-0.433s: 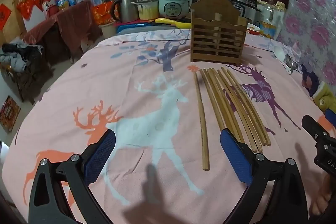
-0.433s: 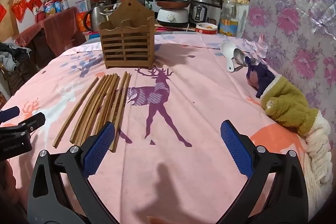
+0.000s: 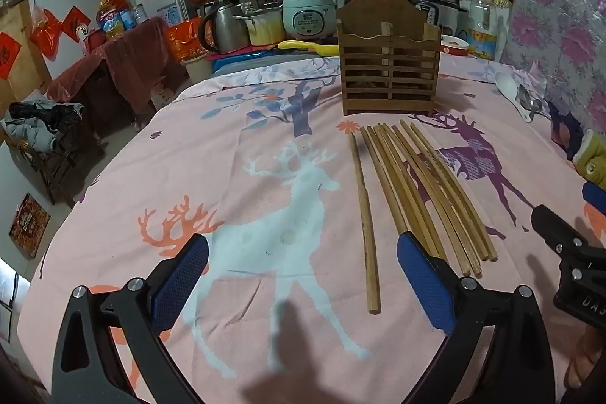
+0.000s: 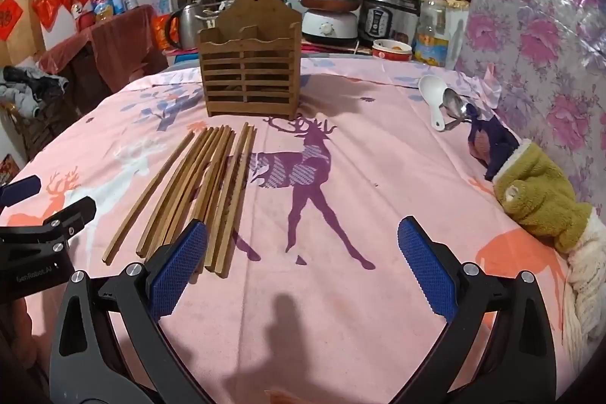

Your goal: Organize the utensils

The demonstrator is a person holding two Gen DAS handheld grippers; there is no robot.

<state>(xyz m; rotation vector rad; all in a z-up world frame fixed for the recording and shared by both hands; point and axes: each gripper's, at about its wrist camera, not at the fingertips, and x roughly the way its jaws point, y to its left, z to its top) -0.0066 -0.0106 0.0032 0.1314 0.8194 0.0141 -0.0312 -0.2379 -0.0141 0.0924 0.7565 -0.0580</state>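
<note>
Both claws hung wide apart above the worktop [image 3: 113, 199] with nothing between their pads. The chopsticks [image 3: 420, 192] lay flat on the deer-print cloth in a loose fan, their long axes running away from the claws toward the slatted wooden holder [image 3: 390, 78], which stood upright just beyond their far tips. One stick [image 3: 363, 214] lay a little apart on the left of the bundle. In the left wrist view that lone stick fell between the left claw [image 3: 303, 286] and its right pad, with the bundle's near ends beside that pad. From the right wrist view the chopsticks [image 4: 204, 192] lay off to the left of the right claw [image 4: 303, 283], their near ends by its left pad. The left claw therefore seemed the better placed for a first pick, closing across the stick's width. A white spoon [image 4: 431, 97] and what was probably a metal spoon [image 4: 454, 105] lay at the far right, near a plush toy [image 4: 538, 195], nearer the right claw.
</note>
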